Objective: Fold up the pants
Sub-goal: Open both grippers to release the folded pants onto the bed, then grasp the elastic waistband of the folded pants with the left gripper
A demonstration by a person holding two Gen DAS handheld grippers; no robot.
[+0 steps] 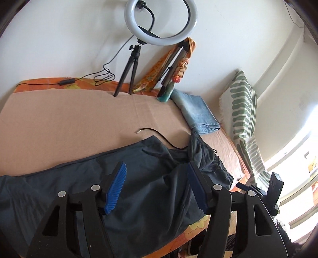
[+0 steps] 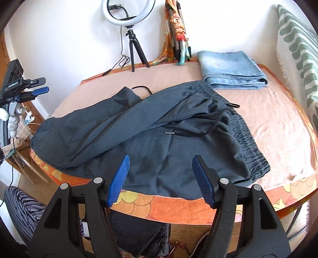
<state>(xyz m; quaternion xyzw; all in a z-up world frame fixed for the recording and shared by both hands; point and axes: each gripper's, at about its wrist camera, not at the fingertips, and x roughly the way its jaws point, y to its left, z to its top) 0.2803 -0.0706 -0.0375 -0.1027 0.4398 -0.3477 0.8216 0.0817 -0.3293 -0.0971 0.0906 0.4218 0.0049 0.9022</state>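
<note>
We see the dark pants [image 2: 151, 129] lying on the table [image 2: 278, 123], spread over its pinkish cover and reaching down to the near edge, where some cloth hangs just over the orange patterned border. In the right wrist view their long axis runs across the picture, tilted: the gathered waistband [image 2: 246, 137] sits at the right, toward the folded jeans [image 2: 230, 69], and the legs stretch off to the left and slightly toward the far side. One leg lies doubled over the other, so the upper layer forms a broad diagonal band from the waistband down to the left end. A black drawstring [image 2: 190, 134] trails loose over the front near the waist.

We hold our left gripper [image 1: 157, 188] above the pants with its blue pads apart and nothing between them; the cloth lies below, not pinched. Our right gripper [image 2: 161, 180] hangs over the near edge of the table, its jaws likewise spread and empty, the pants just beyond its tips.

The folded jeans rest at the far right corner, close to the waistband; we cannot tell whether they touch. A ring light [image 2: 128, 12] on a small tripod stands at the back edge against the wall, and a green striped cushion [image 2: 298, 49] leans at the right.
</note>
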